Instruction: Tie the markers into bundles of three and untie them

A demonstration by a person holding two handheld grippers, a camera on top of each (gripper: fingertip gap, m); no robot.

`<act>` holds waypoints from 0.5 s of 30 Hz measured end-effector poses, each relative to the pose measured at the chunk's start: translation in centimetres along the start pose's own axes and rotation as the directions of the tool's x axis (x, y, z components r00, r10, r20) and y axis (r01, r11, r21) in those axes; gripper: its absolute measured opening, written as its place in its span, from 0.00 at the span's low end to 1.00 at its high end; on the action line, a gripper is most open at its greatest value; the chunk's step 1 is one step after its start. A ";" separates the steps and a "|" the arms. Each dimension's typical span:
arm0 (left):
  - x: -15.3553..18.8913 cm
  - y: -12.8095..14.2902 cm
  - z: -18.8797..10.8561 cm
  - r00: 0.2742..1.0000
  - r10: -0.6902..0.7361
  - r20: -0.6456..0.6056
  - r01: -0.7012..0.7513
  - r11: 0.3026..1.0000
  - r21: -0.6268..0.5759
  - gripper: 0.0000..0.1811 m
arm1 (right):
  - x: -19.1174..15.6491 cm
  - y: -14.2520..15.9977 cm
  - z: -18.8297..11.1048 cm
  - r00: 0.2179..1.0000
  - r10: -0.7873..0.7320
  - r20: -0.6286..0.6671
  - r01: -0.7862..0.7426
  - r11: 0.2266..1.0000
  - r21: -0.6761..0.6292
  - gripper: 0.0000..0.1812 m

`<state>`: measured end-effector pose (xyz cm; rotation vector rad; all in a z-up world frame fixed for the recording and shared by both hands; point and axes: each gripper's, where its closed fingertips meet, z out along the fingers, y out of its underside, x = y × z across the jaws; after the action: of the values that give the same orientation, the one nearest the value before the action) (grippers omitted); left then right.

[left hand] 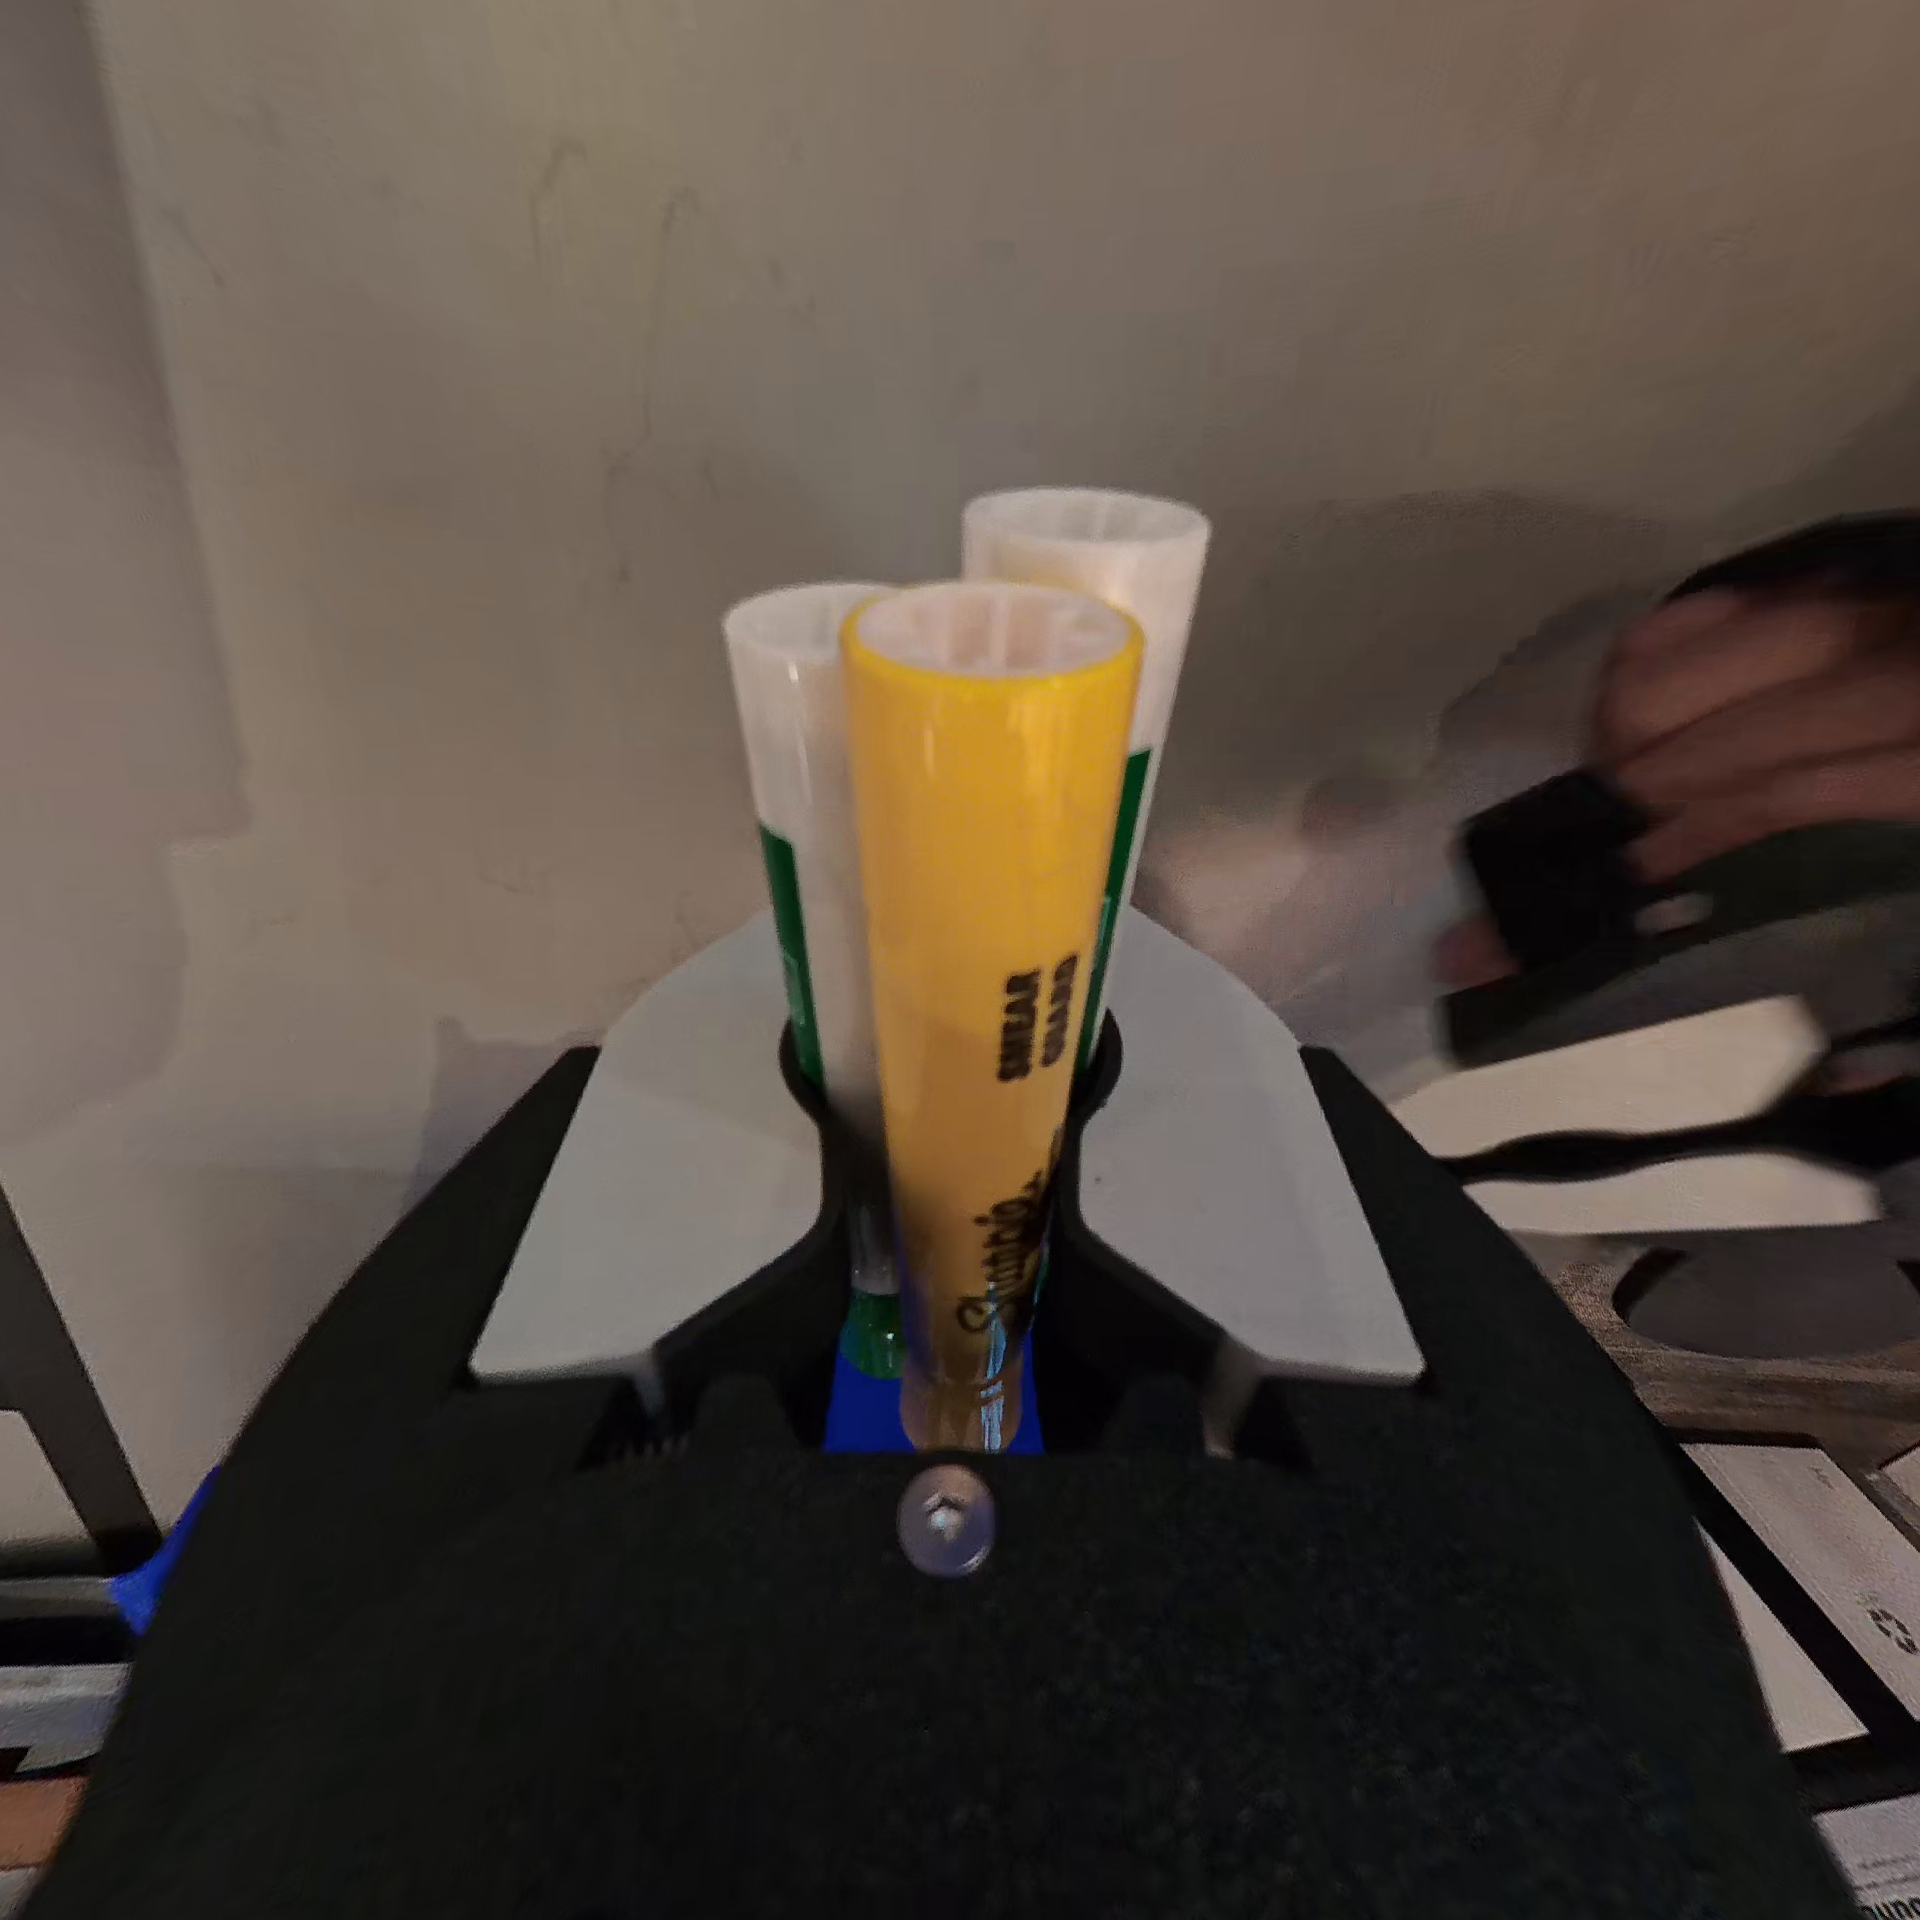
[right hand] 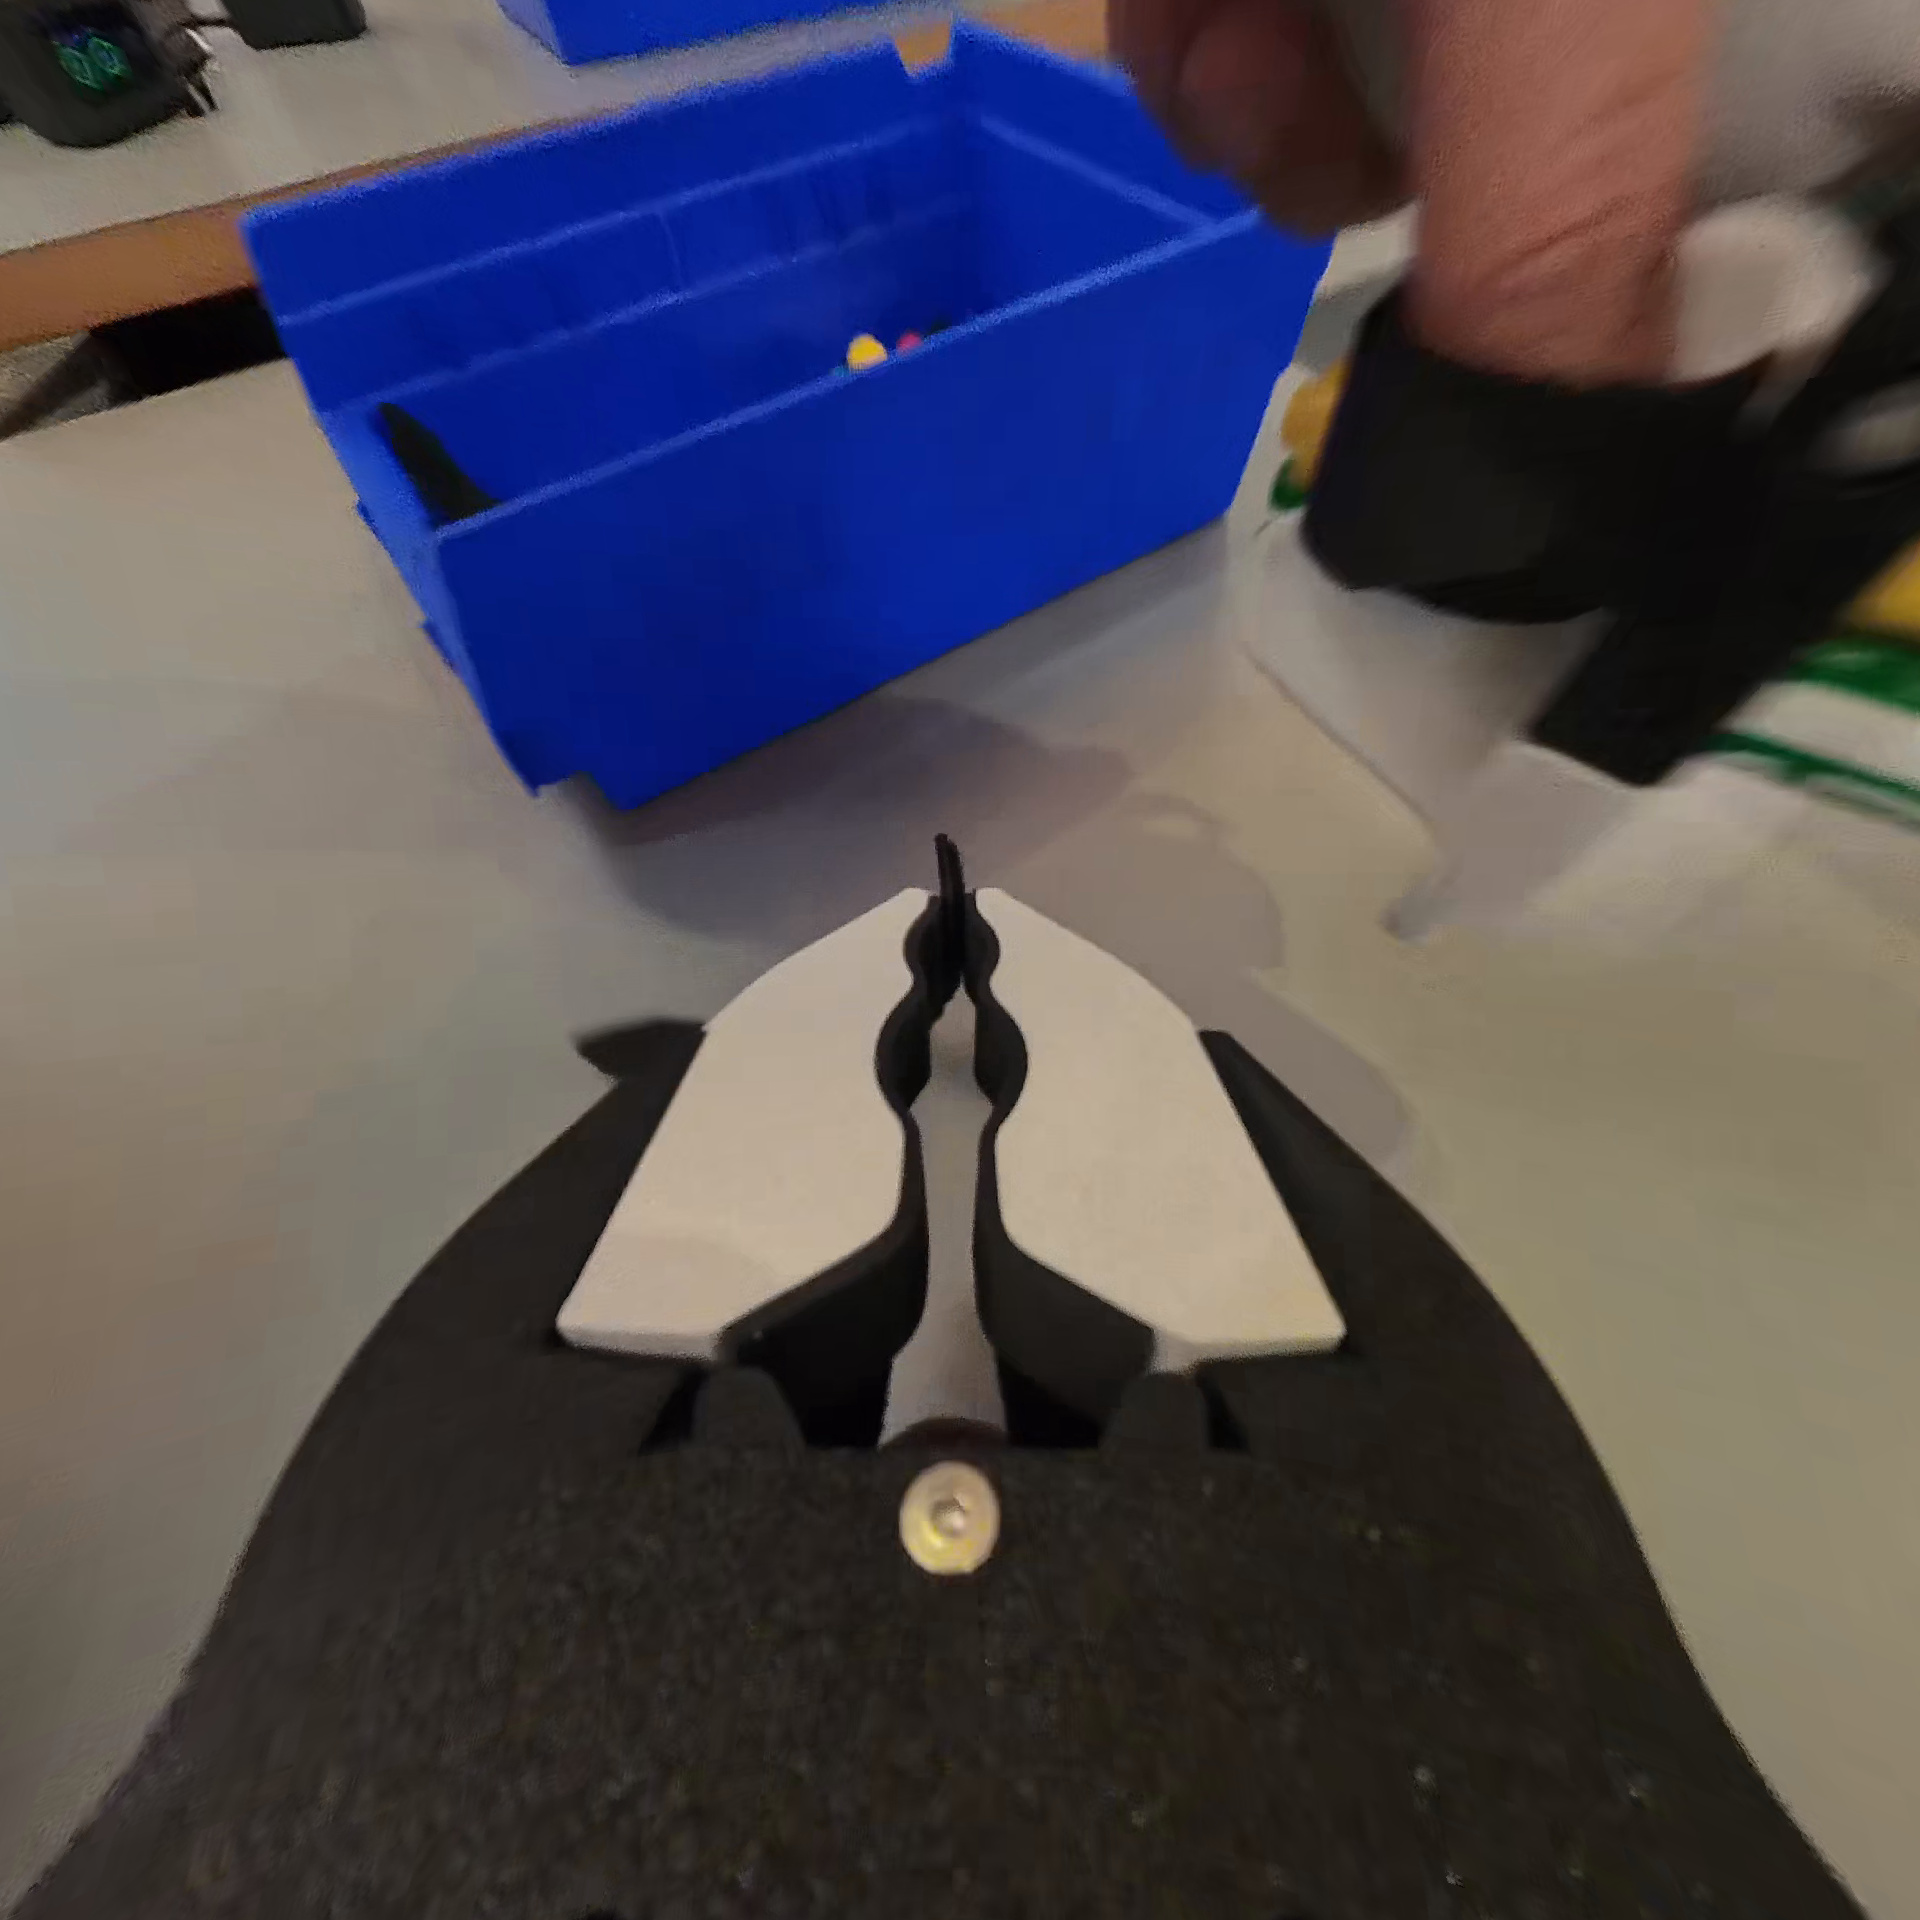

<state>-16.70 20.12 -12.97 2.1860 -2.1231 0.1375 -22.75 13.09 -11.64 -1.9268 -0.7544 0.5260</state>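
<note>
My left gripper [left hand: 951,1049] is shut on a bundle of three markers that point away from the camera: a yellow marker [left hand: 987,883] in front and two white markers with green labels [left hand: 790,748] [left hand: 1101,582] behind it. The bundle sits in the round notch between the fingers. My right gripper [right hand: 948,904] is shut on a thin black band [right hand: 945,868], whose end sticks up past the fingertips. It hovers over the table in front of a blue bin [right hand: 831,540]. The left gripper [right hand: 1558,499] also shows blurred at the right of the right wrist view.
The blue bin holds another black band [right hand: 426,468] and small coloured pieces [right hand: 868,351]. A hand [right hand: 1507,208] is above the left gripper. A second blue bin [right hand: 665,21] stands farther back. A wooden board with round holes [left hand: 1714,1340] lies at the right.
</note>
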 end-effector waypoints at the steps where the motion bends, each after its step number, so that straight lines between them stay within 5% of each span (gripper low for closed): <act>1: 0.1 0.1 0.0 1.000 -0.001 -0.002 0.001 1.000 0.003 0.24 | 0.0 -0.4 -1.5 1.000 -0.028 0.011 0.027 0.999 0.037 0.01; 9: 2.6 0.5 0.8 0.998 0.052 -0.039 -0.053 0.999 -0.012 0.23 | 6.1 -3.7 -14.3 0.935 -0.266 -0.234 0.316 0.924 0.213 0.01; 15: 5.0 0.0 1.3 0.992 0.095 -0.080 -0.098 0.994 -0.041 0.23 | 7.9 -5.6 -19.1 0.646 -0.562 -0.517 0.707 0.695 0.128 0.01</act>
<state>-16.56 14.95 -13.61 2.0203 -2.1681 0.1772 -6.48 8.55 1.51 -1.2594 -0.9199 -0.2376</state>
